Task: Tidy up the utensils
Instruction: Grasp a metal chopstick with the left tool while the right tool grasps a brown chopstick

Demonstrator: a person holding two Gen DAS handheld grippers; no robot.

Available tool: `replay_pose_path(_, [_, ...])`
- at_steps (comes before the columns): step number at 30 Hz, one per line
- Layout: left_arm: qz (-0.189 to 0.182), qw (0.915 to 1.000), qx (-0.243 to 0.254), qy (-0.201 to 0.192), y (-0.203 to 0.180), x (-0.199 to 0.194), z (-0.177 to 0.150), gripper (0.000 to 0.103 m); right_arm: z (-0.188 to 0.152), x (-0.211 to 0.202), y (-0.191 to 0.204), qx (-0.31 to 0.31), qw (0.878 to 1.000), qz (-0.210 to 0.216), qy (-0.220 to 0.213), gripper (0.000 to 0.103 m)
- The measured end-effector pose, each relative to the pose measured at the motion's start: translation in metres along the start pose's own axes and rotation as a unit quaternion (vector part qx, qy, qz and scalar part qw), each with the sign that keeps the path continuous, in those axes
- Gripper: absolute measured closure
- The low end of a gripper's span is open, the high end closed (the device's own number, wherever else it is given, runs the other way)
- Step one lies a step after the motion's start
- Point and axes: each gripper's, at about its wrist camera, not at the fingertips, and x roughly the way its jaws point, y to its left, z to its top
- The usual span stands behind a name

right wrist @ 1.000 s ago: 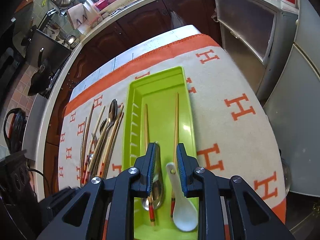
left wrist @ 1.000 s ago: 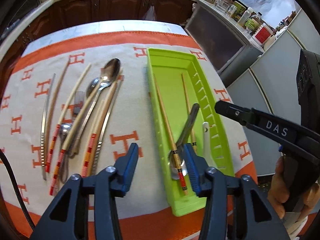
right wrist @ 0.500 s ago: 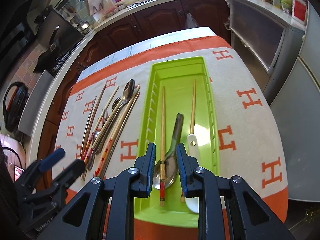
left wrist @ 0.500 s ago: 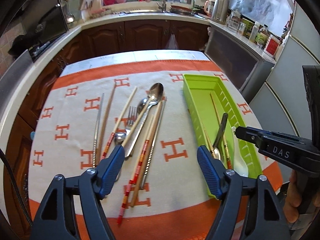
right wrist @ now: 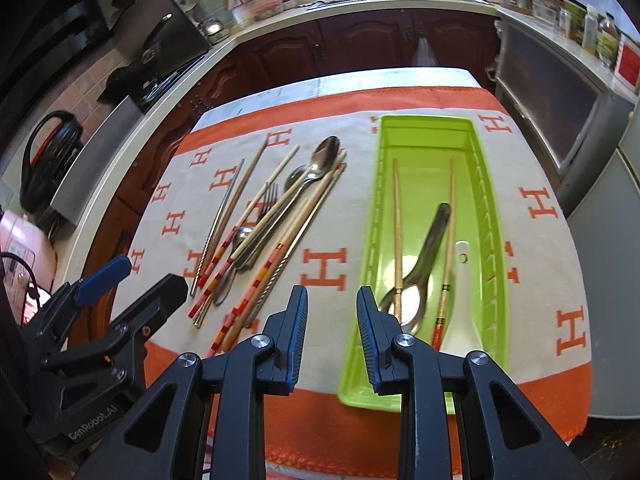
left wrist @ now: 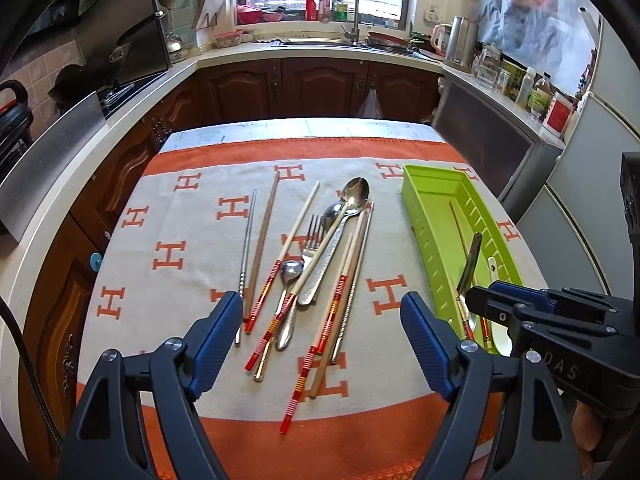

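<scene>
A lime-green tray (right wrist: 372,200) lies on the right of the cloth. It holds two wooden chopsticks (right wrist: 396,220), a metal spoon (right wrist: 424,256) and a white ceramic spoon (right wrist: 460,320). Left of it lies a loose pile of utensils (left wrist: 320,248): a large spoon (left wrist: 352,196), a fork (left wrist: 314,236), smaller spoons, and wooden and metal chopsticks. My left gripper (left wrist: 320,304) hovers above the pile's near end, its jaws opening wide with nothing between them. My right gripper (right wrist: 332,294) hangs over the tray's near left edge, its jaws opening slightly from a narrow gap, empty.
An orange and cream cloth with H marks (left wrist: 180,256) covers the table. Dark wood cabinets and a counter with a sink (left wrist: 352,40) run behind it. A grey cabinet and fridge (right wrist: 600,240) stand close on the right. A hand (left wrist: 584,428) holds the right gripper.
Both grippers drew back and rose from the tray. The left one swung left to sit over the loose pile and its jaws spread wide. The right jaws widened a little.
</scene>
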Motion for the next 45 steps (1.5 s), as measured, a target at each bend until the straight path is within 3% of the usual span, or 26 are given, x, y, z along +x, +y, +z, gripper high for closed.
replay_pose_path(11, [0.029, 0.9991, -0.03, -0.009, 0.051, -0.009, -0.001, 0.019, 0.011, 0.012, 0.028, -0.015, 1.0, 0.013, 0.011, 0.077])
replay_pose_path(18, [-0.031, 0.9991, -0.016, 0.026, 0.078, 0.017, 0.007, 0.019, 0.035, 0.038, 0.033, -0.004, 0.999, 0.026, 0.031, 0.077])
replay_pose_path(24, [-0.006, 0.999, 0.004, 0.045, 0.092, 0.045, 0.019, 0.019, 0.057, 0.068, 0.038, 0.008, 0.998, 0.039, 0.052, 0.077])
replay_pose_path(26, [-0.017, 0.9981, -0.004, 0.059, 0.099, 0.058, 0.027, 0.019, 0.064, 0.077, 0.041, 0.007, 0.998, 0.04, 0.056, 0.077])
replay_pose_path(29, [-0.027, 0.9945, -0.034, 0.095, 0.112, 0.091, 0.04, 0.028, 0.075, 0.09, 0.046, 0.007, 0.997, 0.042, 0.061, 0.077])
replay_pose_path(31, [-0.044, 0.9897, -0.059, 0.123, 0.12, 0.115, 0.046, 0.04, 0.084, 0.097, 0.048, 0.007, 0.997, 0.042, 0.06, 0.077])
replay_pose_path(33, [-0.057, 0.9836, -0.079, 0.151, 0.127, 0.136, 0.049, 0.058, 0.092, 0.103, 0.05, 0.008, 0.997, 0.044, 0.059, 0.077])
replay_pose_path(37, [-0.064, 0.9772, -0.078, 0.187, 0.125, 0.172, 0.054, 0.065, 0.103, 0.113, 0.052, 0.007, 0.997, 0.05, 0.061, 0.077])
replay_pose_path(41, [-0.06, 0.9739, -0.067, 0.208, 0.117, 0.191, 0.054, 0.083, 0.105, 0.121, 0.053, 0.003, 0.997, 0.048, 0.067, 0.077])
replay_pose_path(45, [-0.037, 0.9779, -0.042, 0.201, 0.108, 0.194, 0.053, 0.086, 0.106, 0.131, 0.05, 0.004, 0.996, 0.05, 0.073, 0.077])
